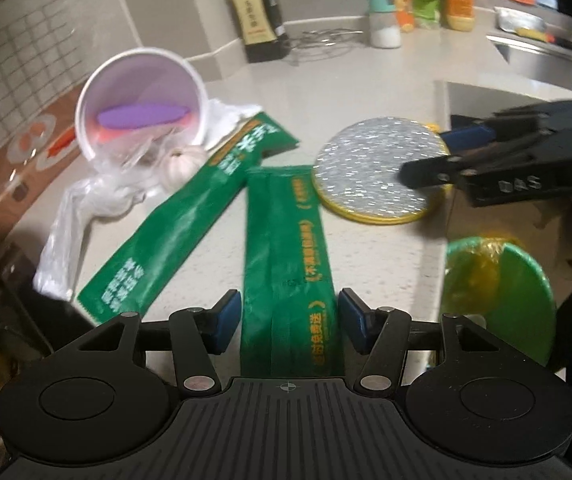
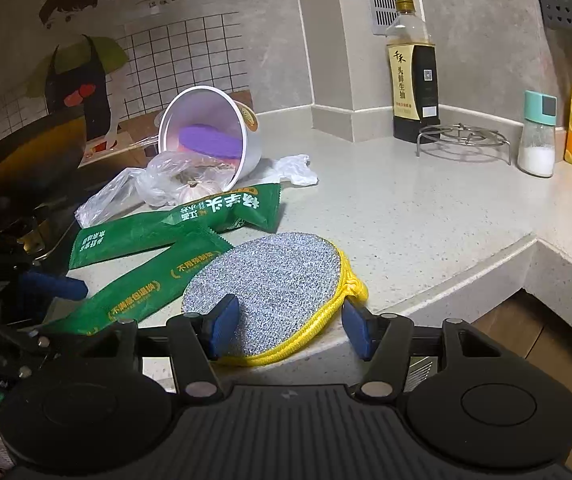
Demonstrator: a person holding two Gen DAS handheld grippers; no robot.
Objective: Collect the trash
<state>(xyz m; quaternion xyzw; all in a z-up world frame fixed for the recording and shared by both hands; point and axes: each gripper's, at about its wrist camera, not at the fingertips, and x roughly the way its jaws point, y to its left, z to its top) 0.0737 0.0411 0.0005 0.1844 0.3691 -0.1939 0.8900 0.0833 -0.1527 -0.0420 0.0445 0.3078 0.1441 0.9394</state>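
1. Between my left gripper's (image 1: 290,320) wide-spread fingers lies a green wrapper (image 1: 290,248), flat on the counter (image 1: 366,76), pads clear of both edges — lined up for a pinch, I judge.
2. My right gripper (image 2: 290,330), fingers apart and empty, straddles the scouring pad's (image 2: 269,280) near rim.
3. Beyond the fingers, a tipped cup (image 2: 209,128) rests on a plastic bag (image 2: 157,180), beside a second wrapper (image 2: 173,224).

Left wrist view: sits on its gripper, looks steeply down and forward over the countertop (image 1: 366,80), close; green wrapper (image 1: 290,264) runs up frame centre. Right wrist view: same mount, shallower tilt, close to the scouring pad (image 2: 269,280) at lower centre. Both share wrappers, pad (image 1: 378,168), tipped paper cup (image 1: 141,100) (image 2: 209,128), soy bottle (image 1: 257,16) (image 2: 412,72).
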